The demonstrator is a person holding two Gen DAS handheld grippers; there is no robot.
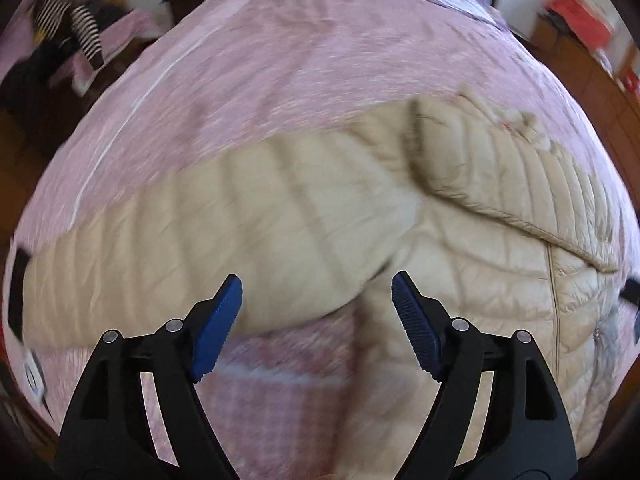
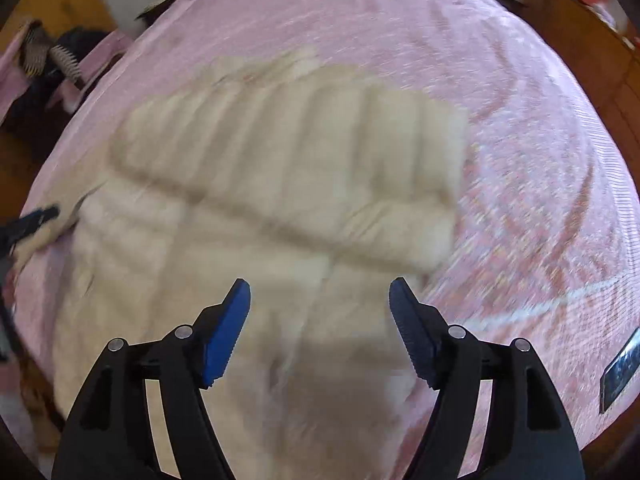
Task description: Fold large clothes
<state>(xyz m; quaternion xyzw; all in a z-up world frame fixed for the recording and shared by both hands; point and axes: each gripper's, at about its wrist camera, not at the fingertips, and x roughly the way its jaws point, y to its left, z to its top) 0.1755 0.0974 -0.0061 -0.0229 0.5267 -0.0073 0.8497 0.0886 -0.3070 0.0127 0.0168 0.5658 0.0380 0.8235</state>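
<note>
Pink bedspread (image 1: pixel 304 60), beige quilted jacket (image 1: pixel 460 248) spread flat across it

I count one beige puffer jacket (image 1: pixel 328 216) spread out, w/ one sleeve (image 1: pixel 512 168) folded across its body. One pink bedspread (image 1: pixel 304 64) under it. Two grippers on my feeds: left gripper (image 1: pixel 317 330), right gripper (image 2: pixel 320 330), each w/ two blue pads (image 1: pixel 218 328), so four pads total. One striped garment (image 1: pixel 76 24) off at the side. One dark flat item (image 2: pixel 620 372) near the bed edge, can't ID.
</note>
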